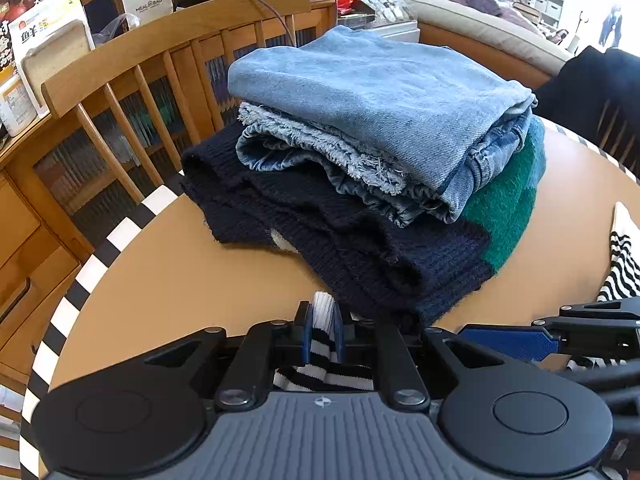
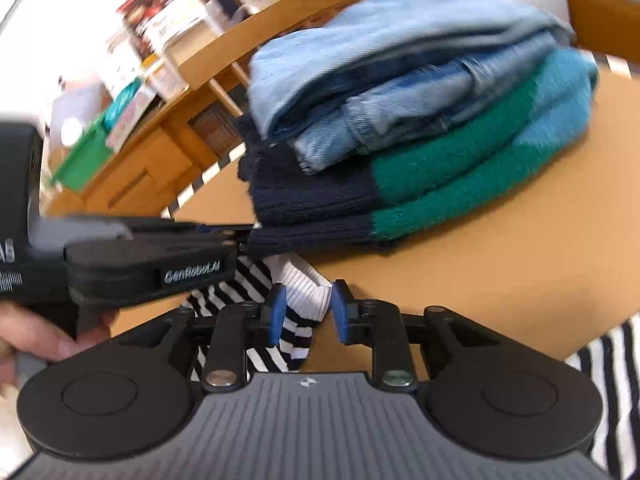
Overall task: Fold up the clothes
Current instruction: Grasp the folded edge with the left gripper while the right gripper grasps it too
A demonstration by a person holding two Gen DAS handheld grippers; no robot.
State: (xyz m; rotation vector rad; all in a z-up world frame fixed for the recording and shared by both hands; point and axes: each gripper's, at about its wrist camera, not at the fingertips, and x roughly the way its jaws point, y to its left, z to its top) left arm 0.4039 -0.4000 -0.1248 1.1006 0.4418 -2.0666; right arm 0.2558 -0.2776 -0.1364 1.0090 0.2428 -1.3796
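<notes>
A black-and-white striped garment lies on the round tan table (image 1: 160,272). Its white ribbed cuff (image 1: 323,310) is pinched between the blue pads of my left gripper (image 1: 322,332), which is shut on it. In the right wrist view the same cuff (image 2: 306,288) sits loosely between the pads of my right gripper (image 2: 308,312), with a thin gap at the right pad. The left gripper (image 2: 236,236) reaches in from the left over the striped cloth (image 2: 248,280). More striped cloth (image 1: 620,276) lies at the right.
Beyond the grippers is a folded stack: light blue denim (image 1: 380,92) on frayed jeans (image 1: 320,156) on a navy, green and blue sweater (image 1: 360,248). A wooden chair (image 1: 160,64) and a cluttered cabinet stand behind the table. A dark garment (image 1: 592,84) hangs over a chair at the right.
</notes>
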